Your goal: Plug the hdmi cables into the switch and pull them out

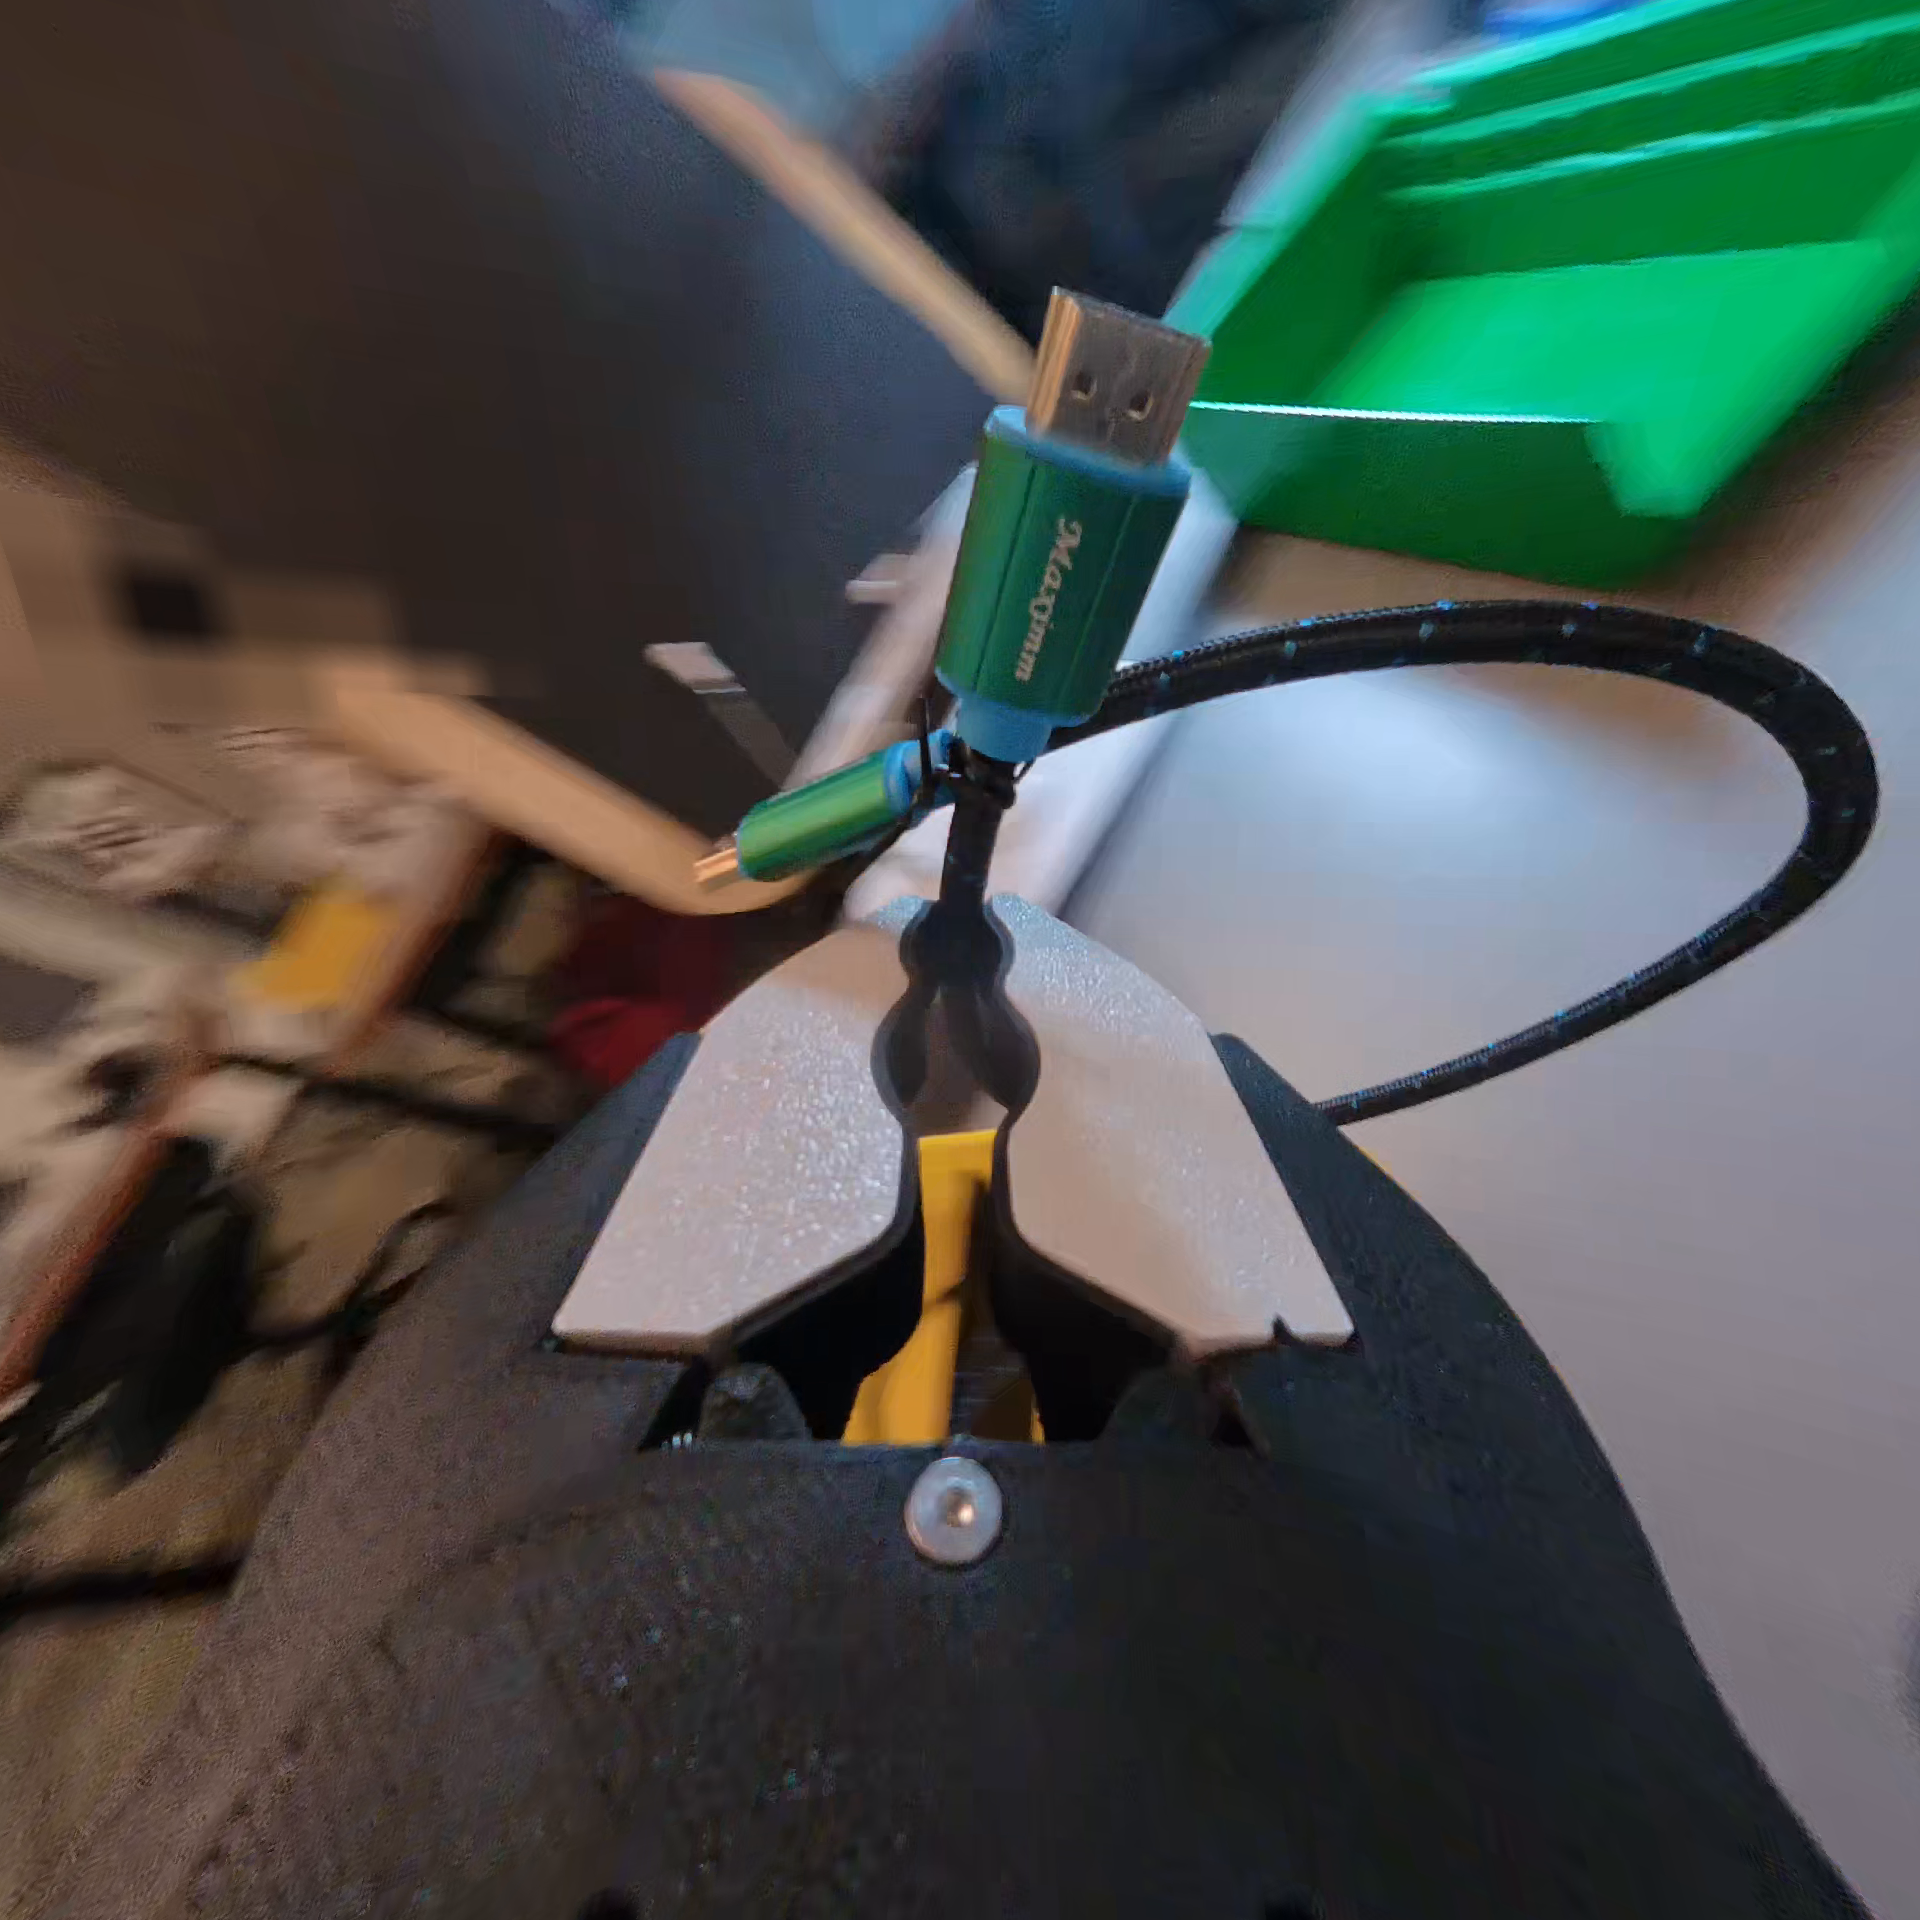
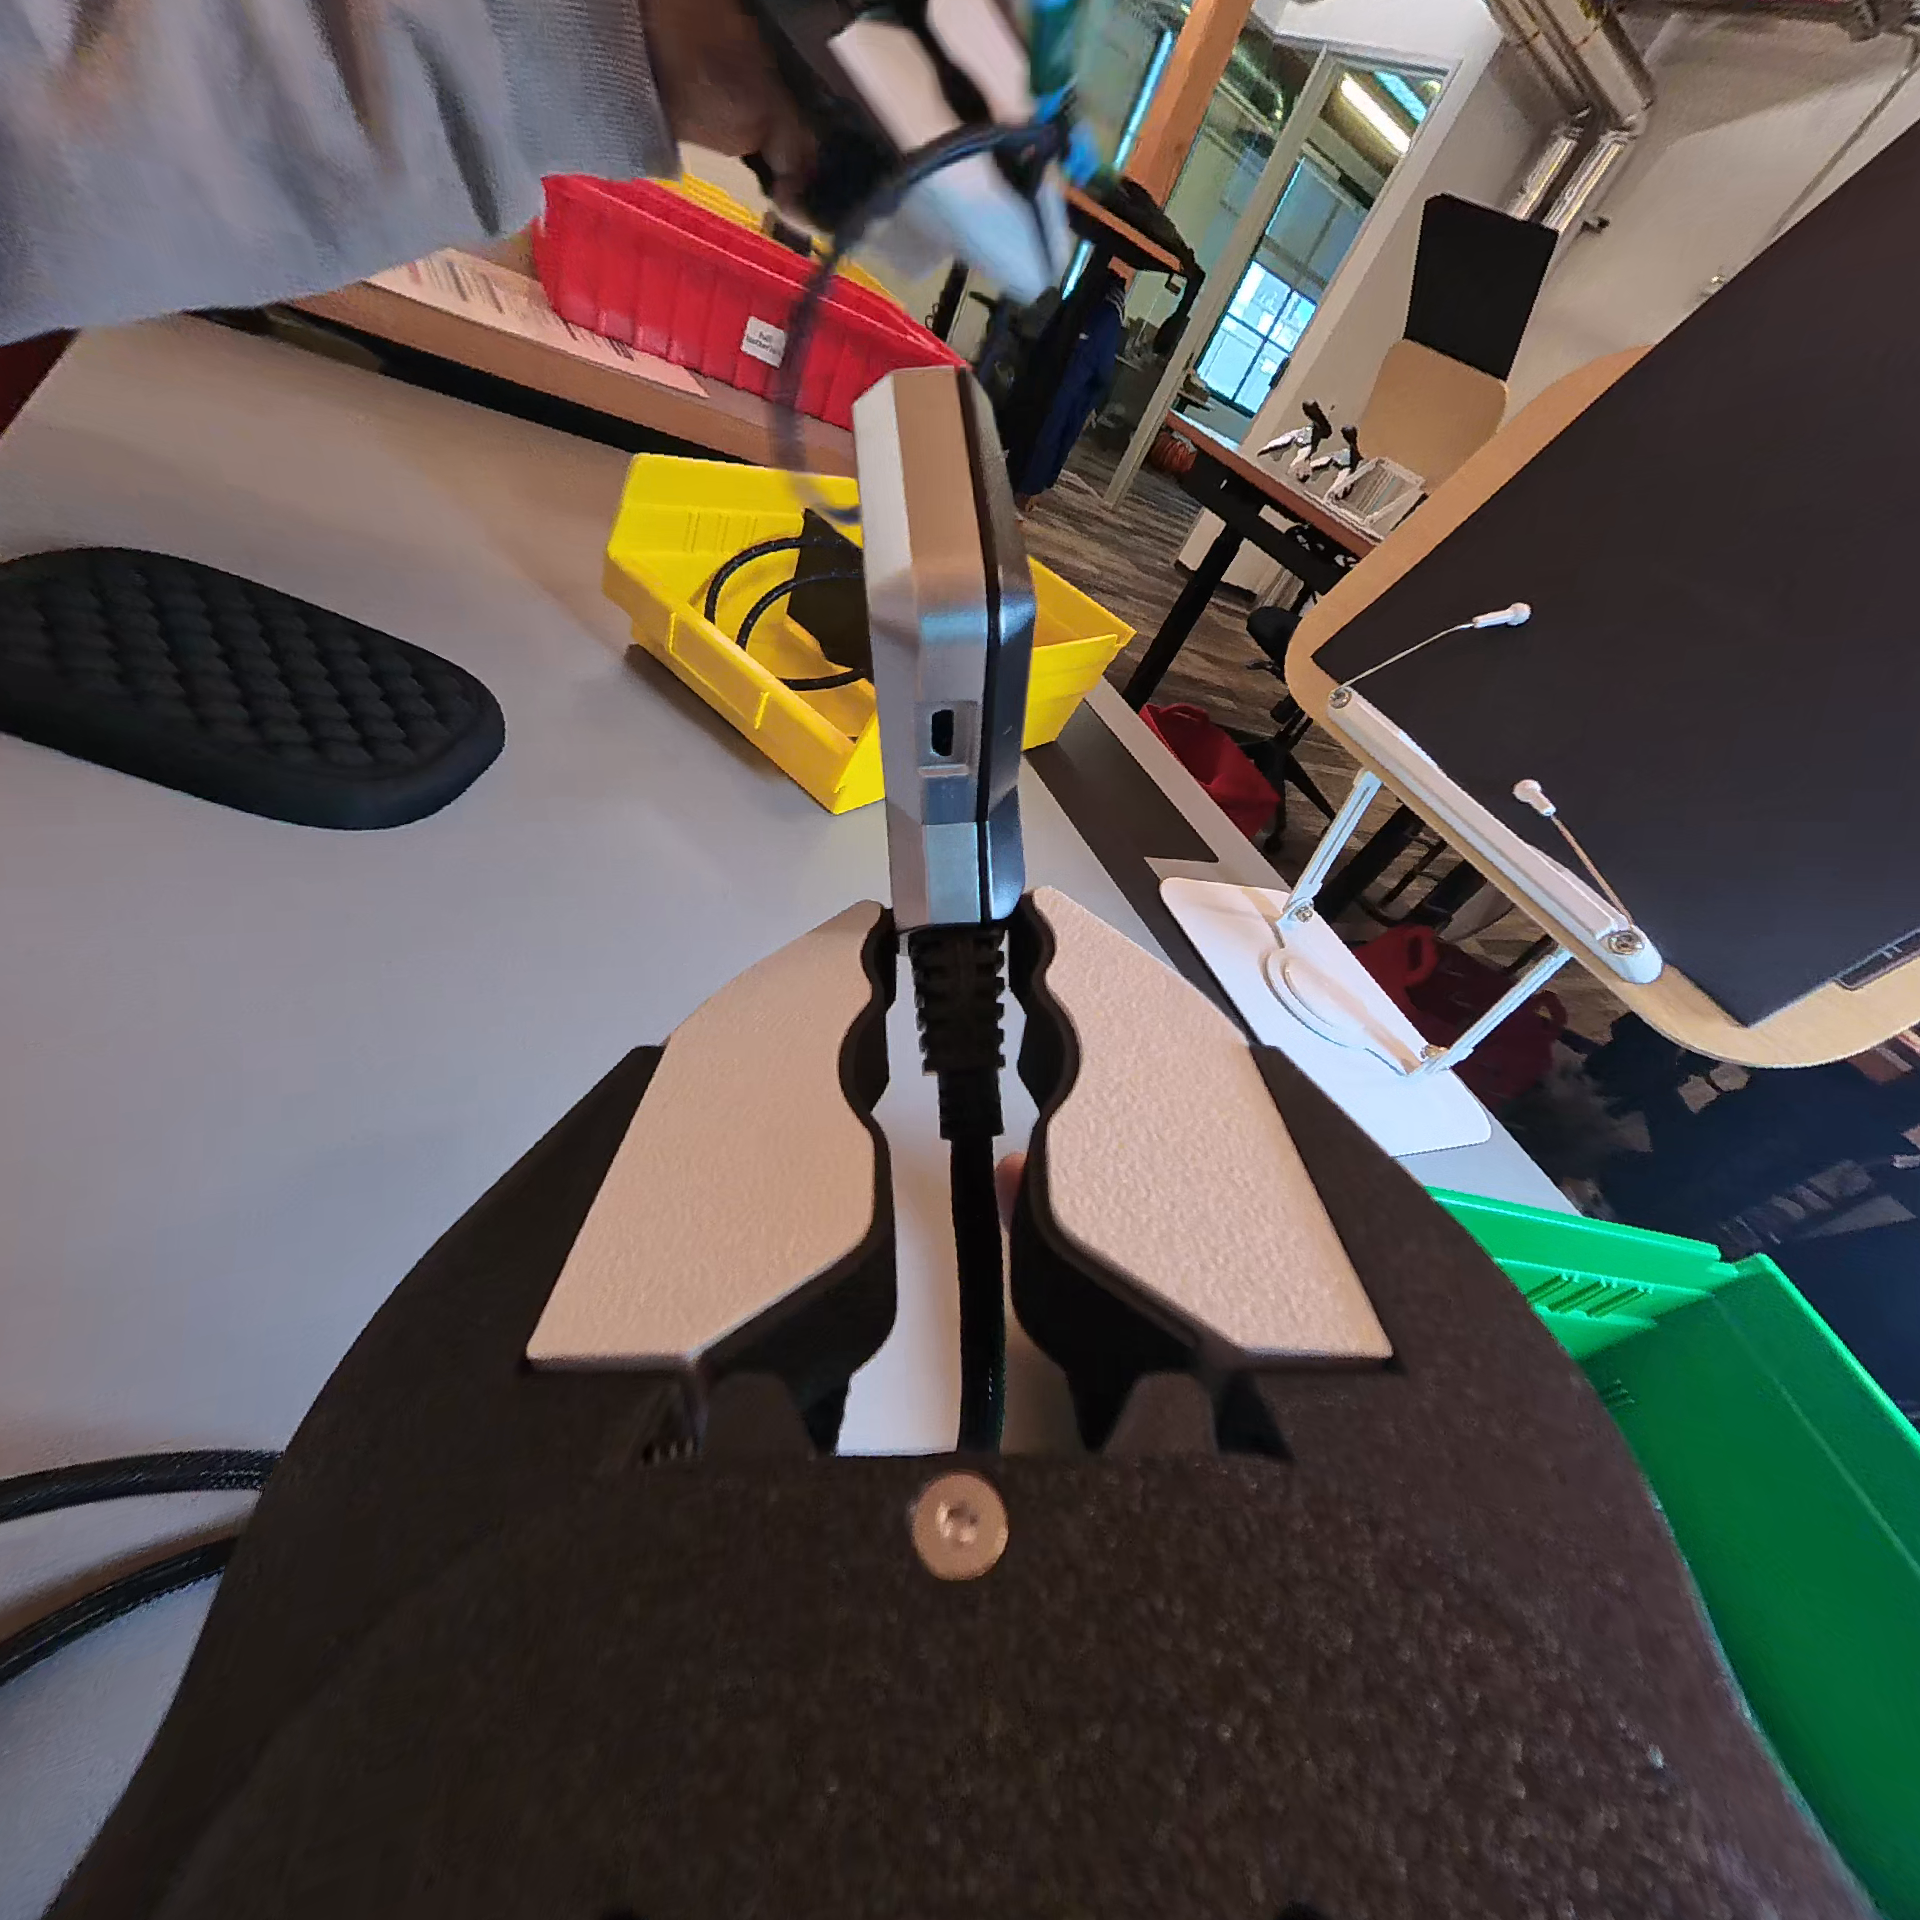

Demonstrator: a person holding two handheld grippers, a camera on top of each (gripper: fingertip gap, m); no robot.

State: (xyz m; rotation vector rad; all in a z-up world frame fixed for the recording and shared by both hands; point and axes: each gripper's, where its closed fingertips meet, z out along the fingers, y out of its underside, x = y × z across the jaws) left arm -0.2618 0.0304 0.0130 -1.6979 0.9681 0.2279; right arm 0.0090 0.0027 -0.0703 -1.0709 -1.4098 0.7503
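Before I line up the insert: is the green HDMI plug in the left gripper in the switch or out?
Out. The green HDMI plug stands free above the left gripper, its metal tip bare.

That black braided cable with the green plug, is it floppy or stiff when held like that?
Probably fairly stiff: the braided cable holds a springy arch, and the green plug stands up above the left gripper. The plug may wobble, since only cable is pinched.

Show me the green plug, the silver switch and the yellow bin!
green plug (image 1: pixel 1049 582), left wrist view, on its green shell
switch (image 2: pixel 940 665), right wrist view, on its silver edge
yellow bin (image 2: pixel 727 649), right wrist view, on its front wall
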